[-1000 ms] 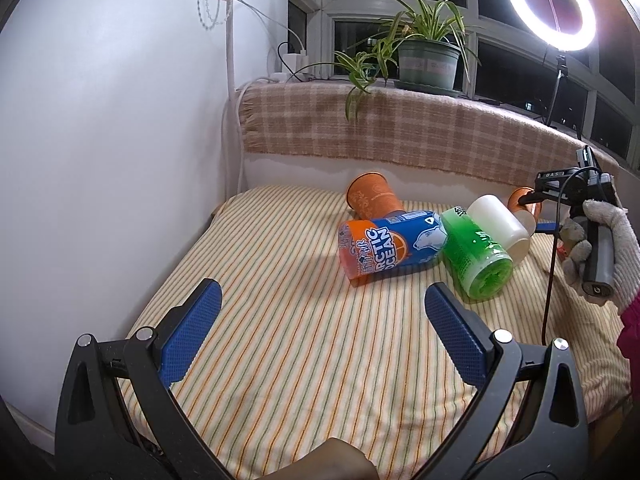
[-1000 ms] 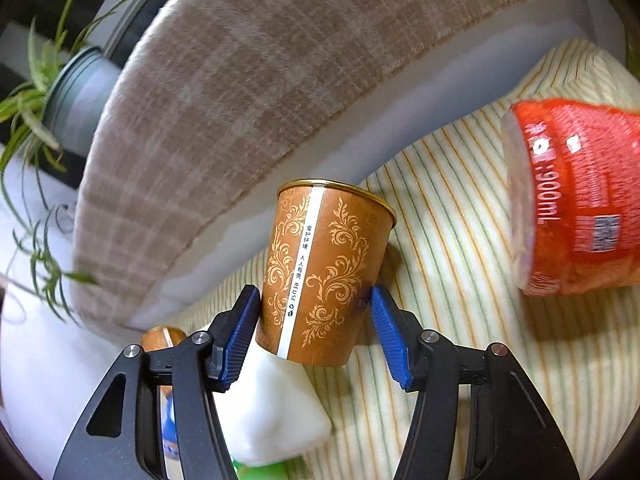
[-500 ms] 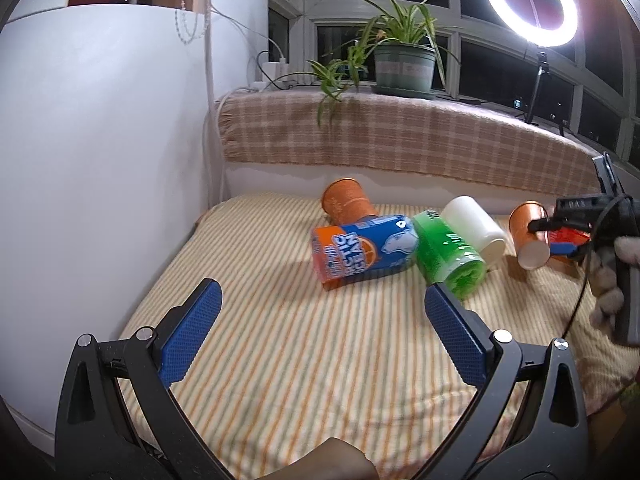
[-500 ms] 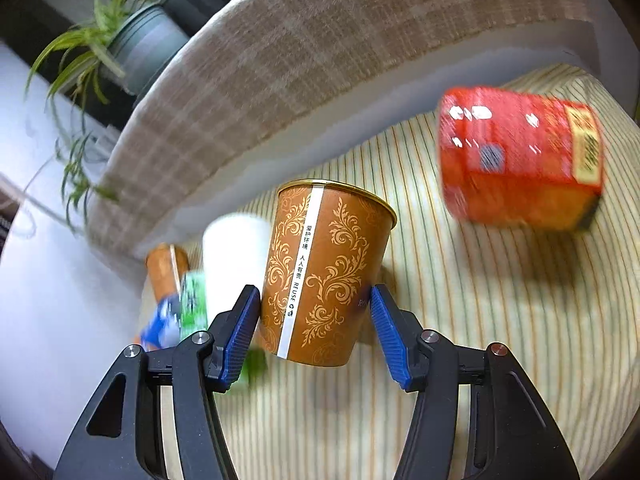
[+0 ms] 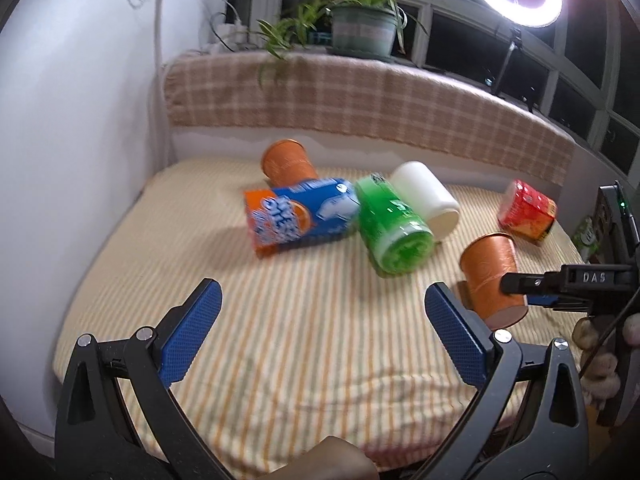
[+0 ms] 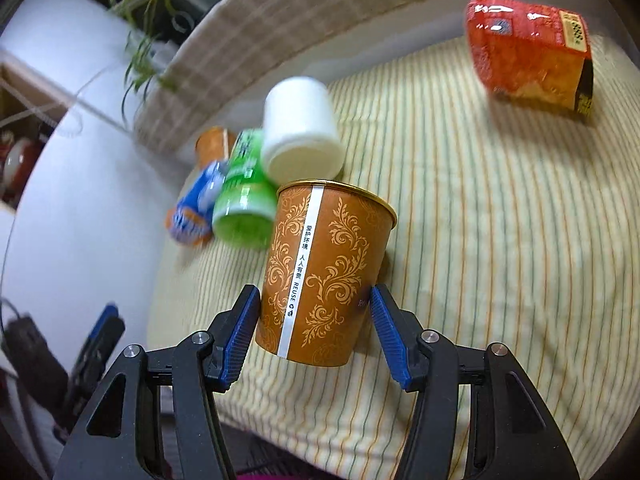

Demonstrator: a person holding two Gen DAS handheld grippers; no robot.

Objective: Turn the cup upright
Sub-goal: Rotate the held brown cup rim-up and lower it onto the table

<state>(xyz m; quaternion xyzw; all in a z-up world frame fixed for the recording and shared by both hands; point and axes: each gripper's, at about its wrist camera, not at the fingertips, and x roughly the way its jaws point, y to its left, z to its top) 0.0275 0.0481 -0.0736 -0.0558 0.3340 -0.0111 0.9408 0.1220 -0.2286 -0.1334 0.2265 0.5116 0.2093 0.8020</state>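
Note:
My right gripper (image 6: 312, 324) is shut on a brown paper cup with gold scrollwork (image 6: 324, 272), gripping its lower body; the gold rim points away from me. In the left wrist view the same cup (image 5: 492, 276) hangs tilted above the striped mattress (image 5: 280, 340) at the right, held by the right gripper (image 5: 520, 292). My left gripper (image 5: 320, 328) is open and empty over the mattress's front middle.
A pile lies on its side mid-mattress: an orange cup (image 5: 286, 162), a blue-orange cup (image 5: 300, 214), a green cup (image 5: 392, 226) and a white cup (image 5: 426, 198). A red cup (image 5: 526, 210) lies at the far right. A plaid ledge (image 5: 360, 104) with a plant runs behind.
My right gripper has carried the brown cup away from the back ledge toward the front right of the mattress and turned it. The left gripper's view has shifted; it stays open.

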